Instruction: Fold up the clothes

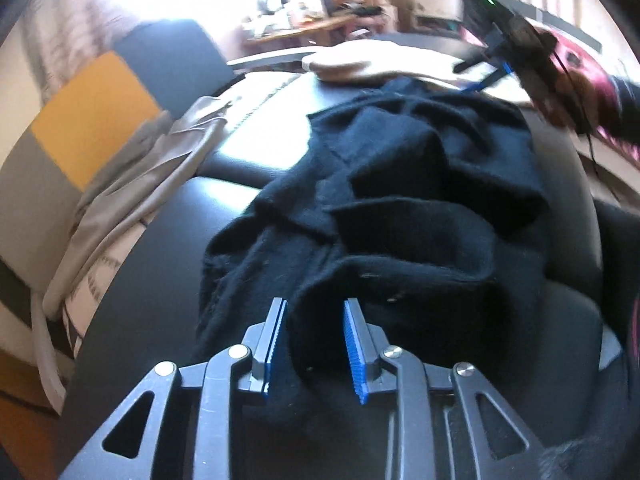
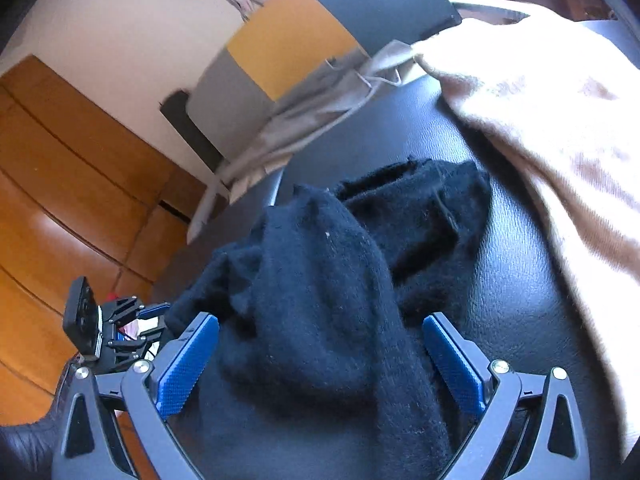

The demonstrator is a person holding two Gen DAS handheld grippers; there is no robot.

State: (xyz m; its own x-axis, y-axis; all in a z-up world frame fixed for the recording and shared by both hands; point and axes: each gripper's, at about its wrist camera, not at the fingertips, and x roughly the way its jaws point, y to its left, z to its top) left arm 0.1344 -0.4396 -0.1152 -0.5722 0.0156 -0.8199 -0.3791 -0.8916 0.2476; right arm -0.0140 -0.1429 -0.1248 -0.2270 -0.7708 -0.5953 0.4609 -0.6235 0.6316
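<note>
A crumpled black knit garment (image 1: 420,184) lies on a black leather surface (image 1: 224,200). In the left wrist view my left gripper (image 1: 316,308) is at the garment's near edge, its blue pads narrowly apart with a bunched fold pinched between them. The right wrist view shows that gripper (image 2: 156,320) small at the lower left, with the cloth edge drawn to it. My right gripper (image 2: 320,320) stands wide open over the garment's other end (image 2: 312,280), a thick mound of cloth lying between its pads. It appears blurred at the far side (image 1: 480,72), held by a hand in a pink sleeve (image 1: 576,64).
A beige garment (image 2: 540,120) is spread on the leather beyond the black one. A grey-brown garment (image 1: 140,184) hangs over the surface's left edge. Yellow, grey and dark panels (image 1: 92,112) stand behind it. A wooden floor (image 2: 60,200) lies below, and a cluttered desk (image 1: 312,24) is far off.
</note>
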